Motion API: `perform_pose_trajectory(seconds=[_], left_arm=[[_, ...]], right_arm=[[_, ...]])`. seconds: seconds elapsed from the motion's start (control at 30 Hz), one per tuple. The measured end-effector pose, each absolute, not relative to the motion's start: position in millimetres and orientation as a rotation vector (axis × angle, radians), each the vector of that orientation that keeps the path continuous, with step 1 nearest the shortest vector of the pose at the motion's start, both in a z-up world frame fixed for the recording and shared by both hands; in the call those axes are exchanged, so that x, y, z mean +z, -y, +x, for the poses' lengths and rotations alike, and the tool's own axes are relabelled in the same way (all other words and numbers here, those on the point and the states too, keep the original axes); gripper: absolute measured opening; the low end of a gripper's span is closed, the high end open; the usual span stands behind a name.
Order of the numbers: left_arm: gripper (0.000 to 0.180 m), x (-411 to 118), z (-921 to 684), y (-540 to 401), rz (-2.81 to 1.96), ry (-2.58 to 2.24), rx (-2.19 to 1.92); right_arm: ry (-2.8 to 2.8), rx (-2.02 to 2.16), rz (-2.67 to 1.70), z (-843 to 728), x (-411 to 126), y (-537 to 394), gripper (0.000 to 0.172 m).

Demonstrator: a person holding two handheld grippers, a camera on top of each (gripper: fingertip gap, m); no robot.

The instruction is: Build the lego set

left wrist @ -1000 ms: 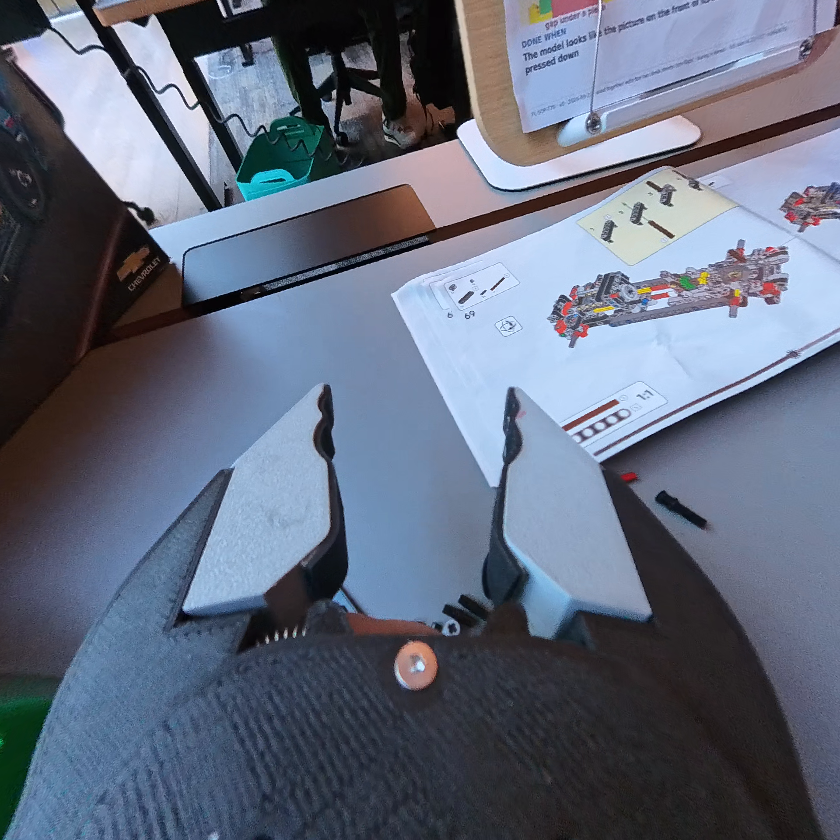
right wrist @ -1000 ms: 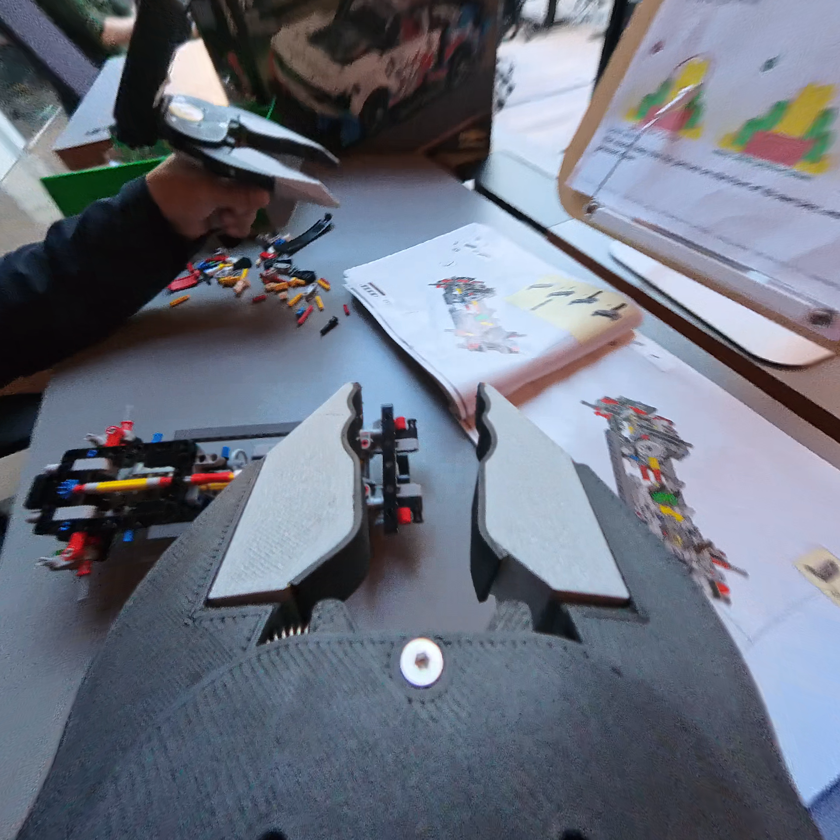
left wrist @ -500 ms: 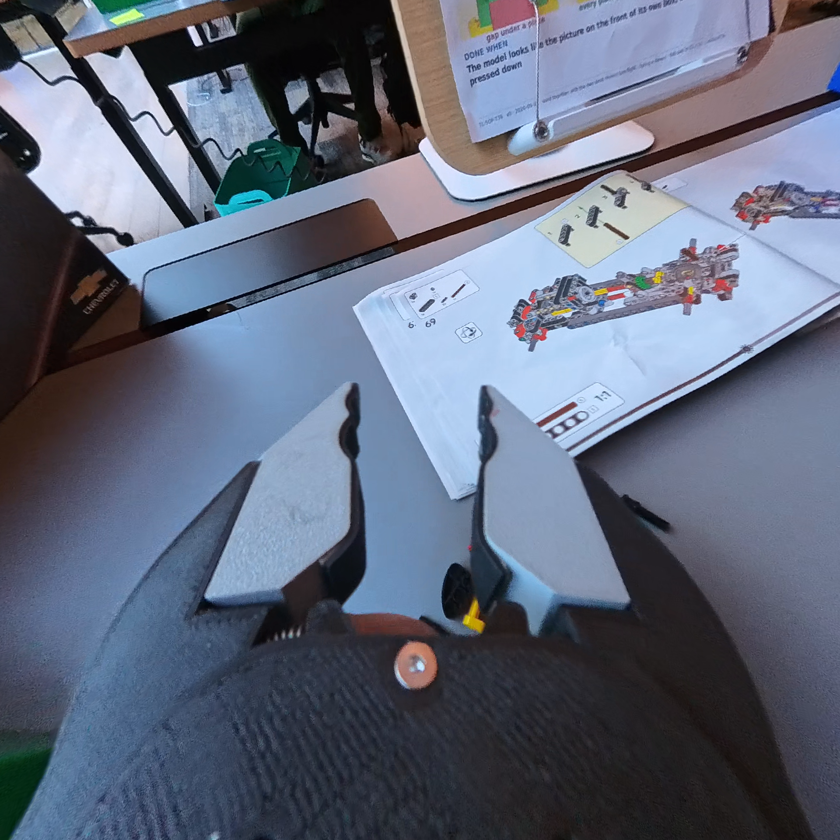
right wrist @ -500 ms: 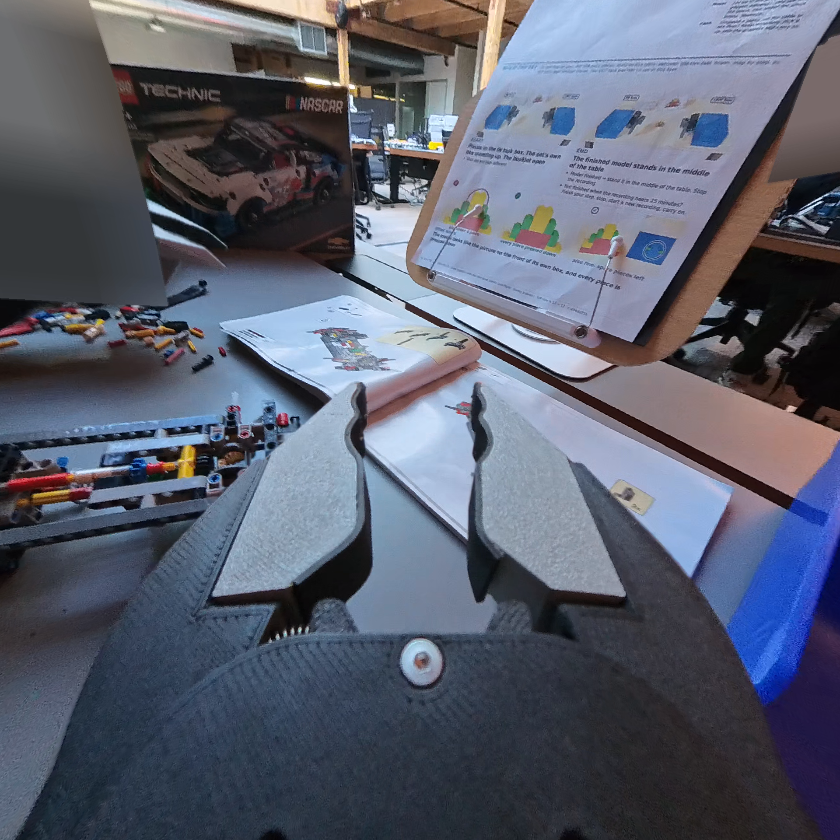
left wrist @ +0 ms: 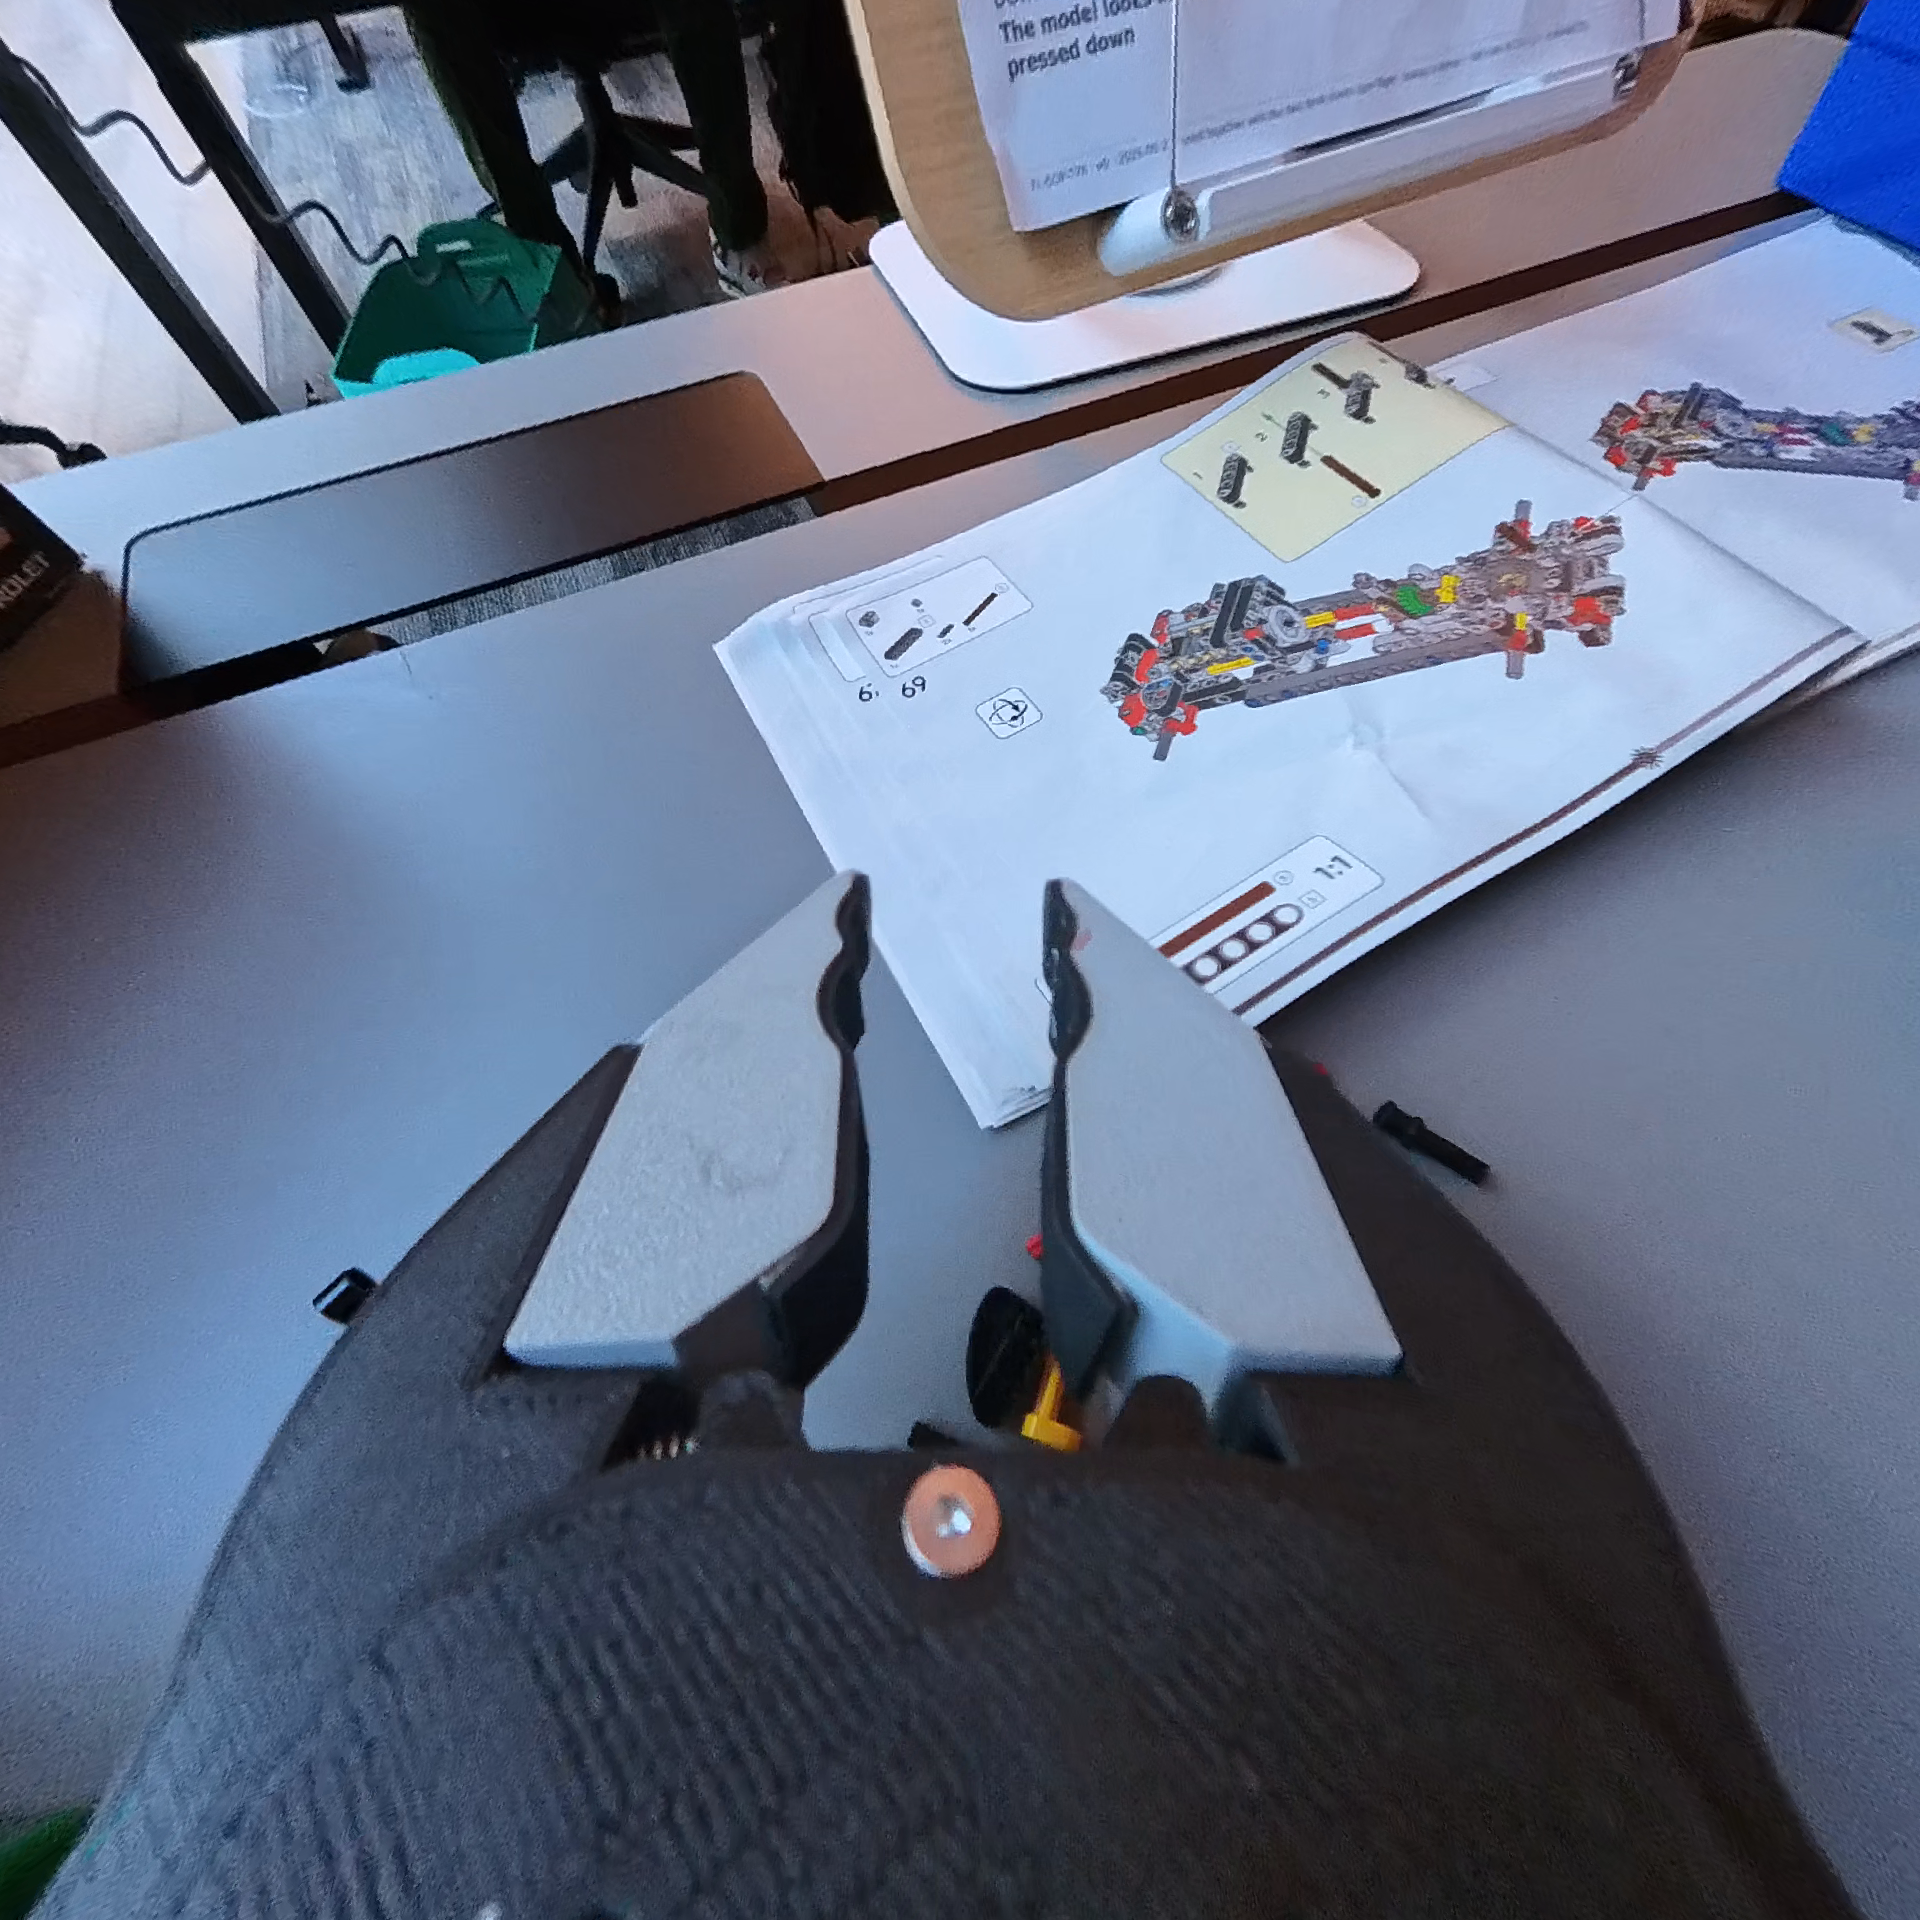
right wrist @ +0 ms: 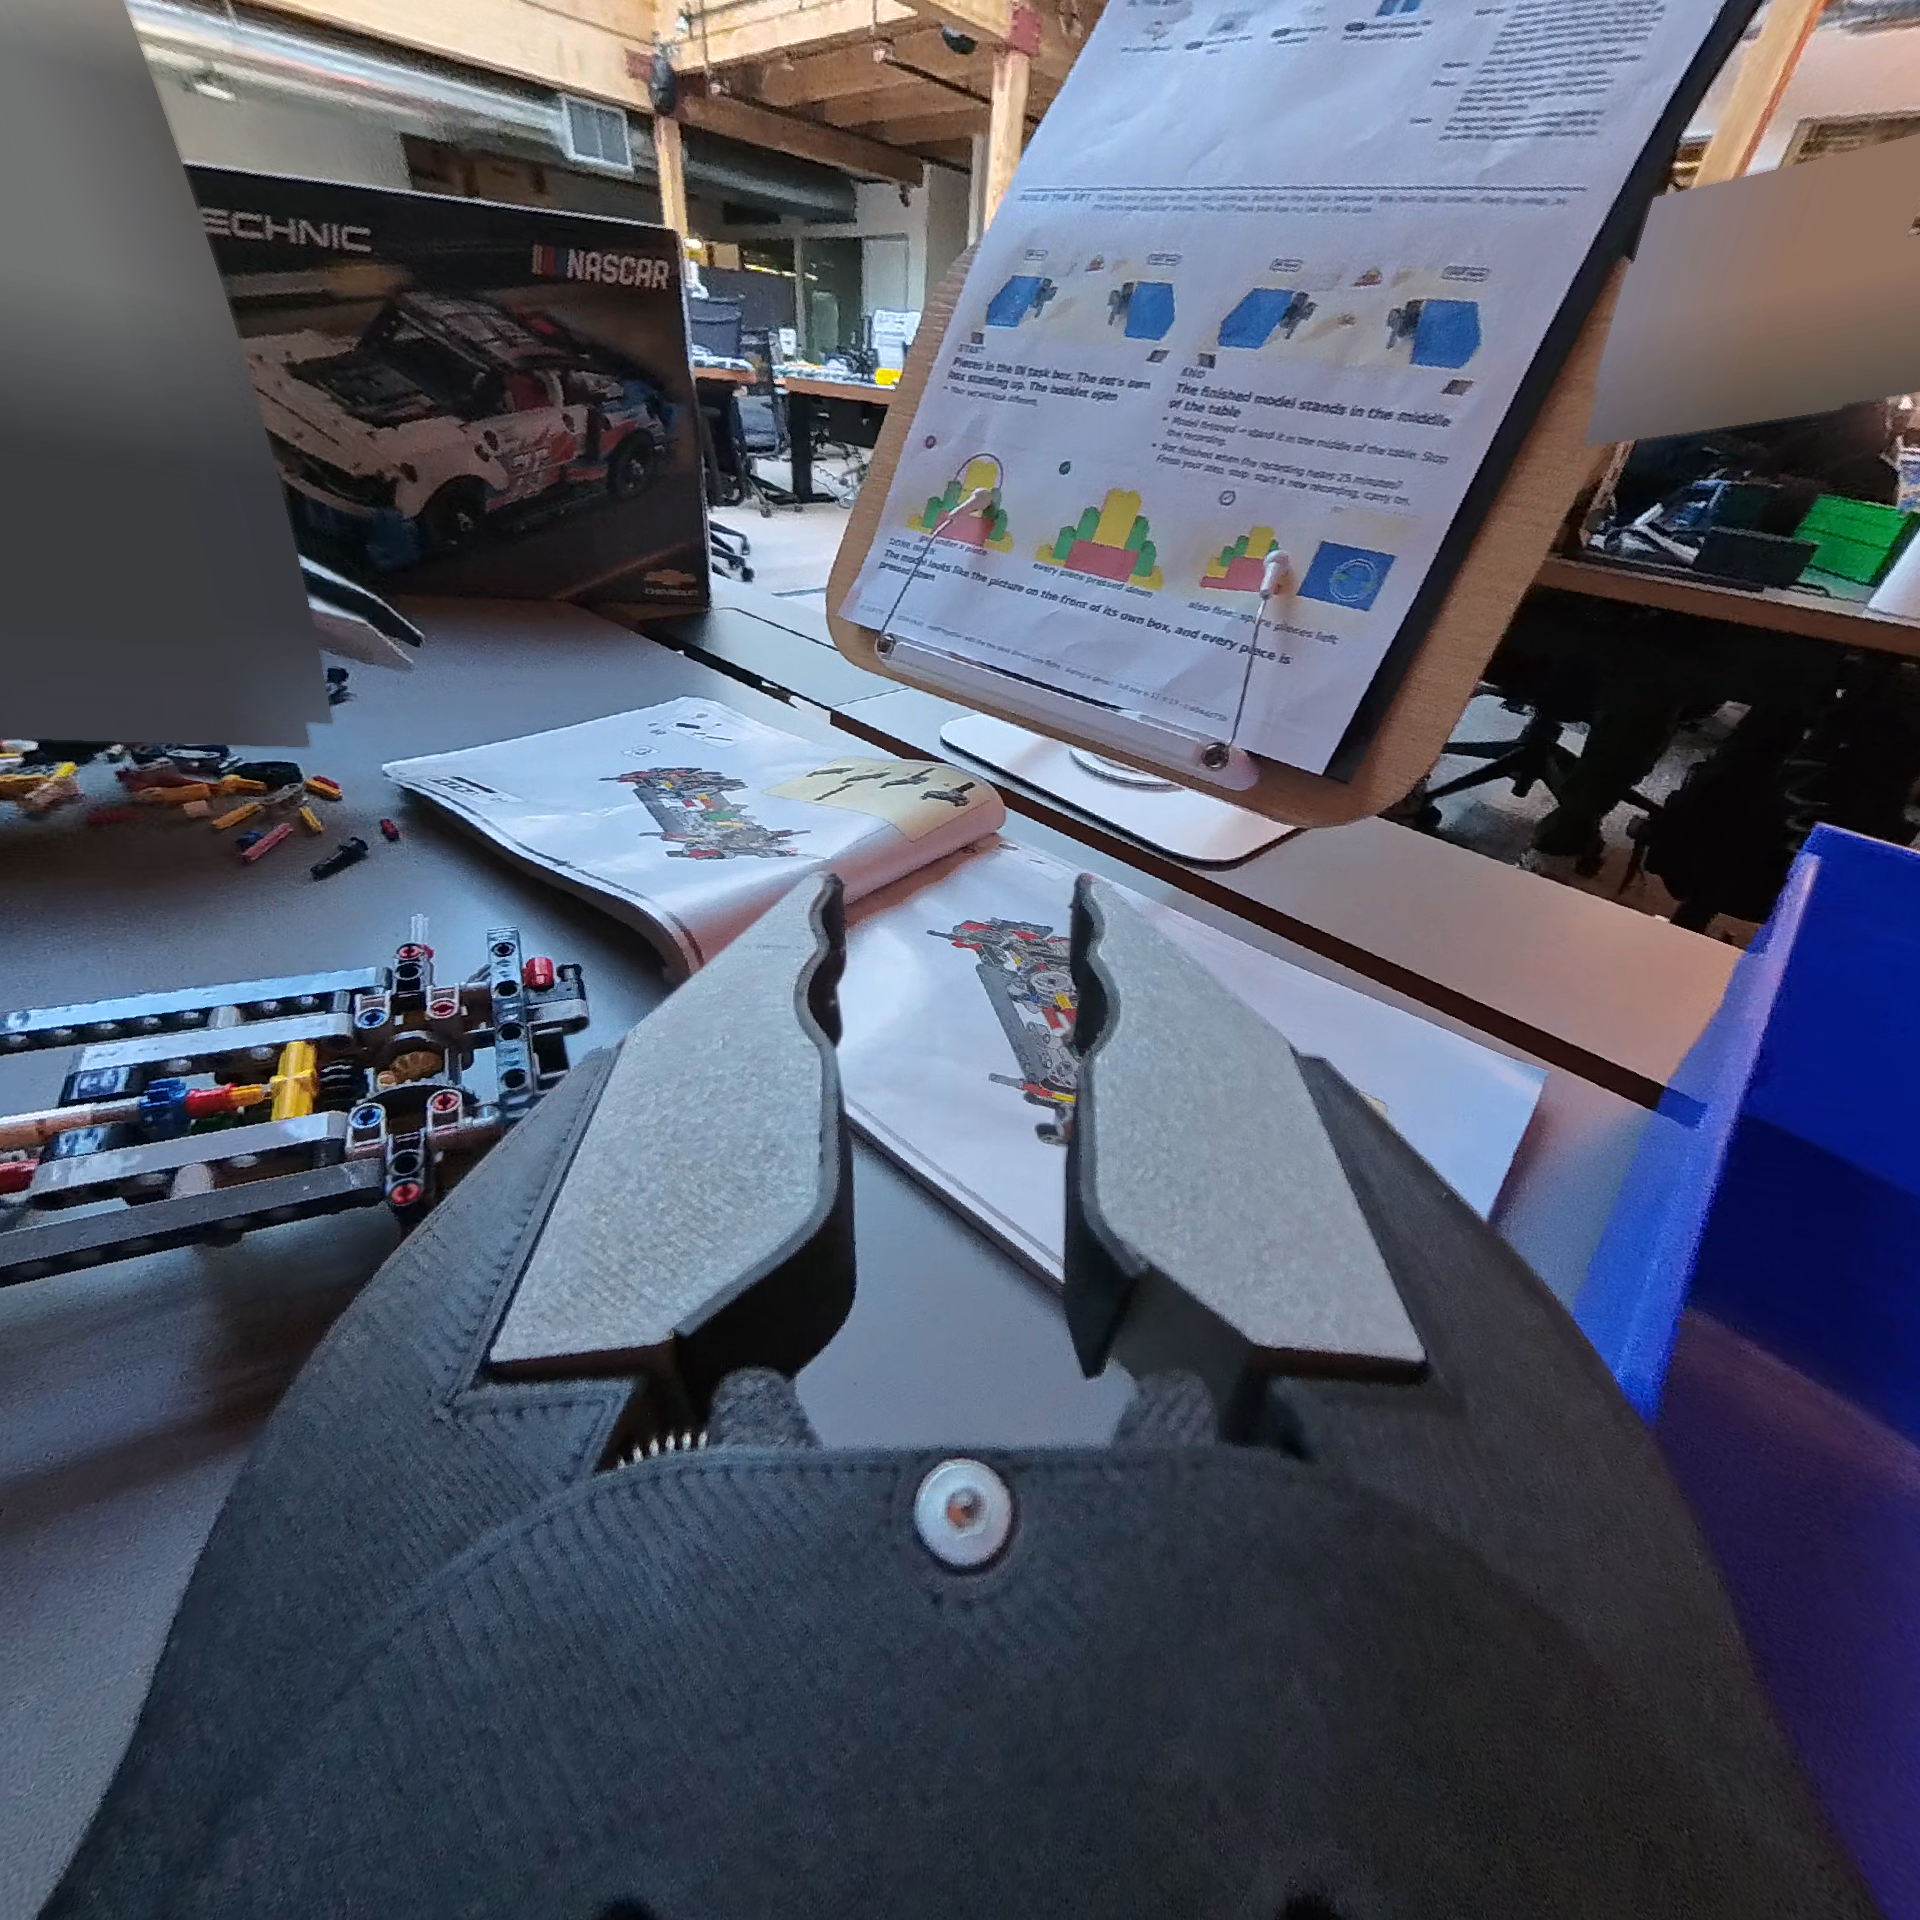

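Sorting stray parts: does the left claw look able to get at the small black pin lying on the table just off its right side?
Probably yes. The black pin lies alone on bare table beside the left claw, whose jaws stand apart with nothing between the tips. The open booklet stops short of it, so nothing blocks a short sideways move.

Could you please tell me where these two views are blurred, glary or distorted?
Left wrist view: motion blur softens the hand-held gripper's body; the instruction booklet is sharper. Right wrist view: grey masking patches sit at both upper edges, the blue bin is smeared, wide-angle bending tilts the document stand, and the dark table shows a sheen.
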State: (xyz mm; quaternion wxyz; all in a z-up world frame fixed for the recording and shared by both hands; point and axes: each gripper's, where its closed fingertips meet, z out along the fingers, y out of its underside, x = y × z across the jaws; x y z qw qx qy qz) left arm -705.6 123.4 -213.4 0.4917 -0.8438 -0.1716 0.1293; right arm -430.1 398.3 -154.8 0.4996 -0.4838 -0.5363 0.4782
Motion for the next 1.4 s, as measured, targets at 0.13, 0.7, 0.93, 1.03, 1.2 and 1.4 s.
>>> perform_pose_trajectory(seconds=[0.13,0.7,0.93,1.03,1.2,1.4], left_arm=[[0.031,-209.4,-704.6,-124.0,-2.036,0.407,0.33],[0.028,-207.3,-699.9,-126.6,-2.042,0.371,0.369],[0.028,-209.9,-698.9,-127.7,-2.053,0.362,0.376],[0.028,-210.8,-698.8,-127.9,-2.057,0.36,0.377],[0.027,-210.4,-698.2,-128.1,-2.058,0.354,0.384],[0.027,-212.7,-698.4,-128.2,-2.067,0.351,0.387]], right_arm=[[1.28,1.147,-1.177,-429.4,-154.6,-402.3,0.04],[1.295,1.106,-1.17,-431.5,-158.6,-402.6,0.036],[1.295,1.11,-1.173,-432.0,-159.2,-402.7,0.036],[1.298,1.107,-1.168,-431.8,-158.8,-401.8,0.035],[1.3,1.106,-1.168,-432.1,-159.3,-401.6,0.035],[1.3,1.107,-1.172,-432.3,-160.2,-402.6,0.034]])
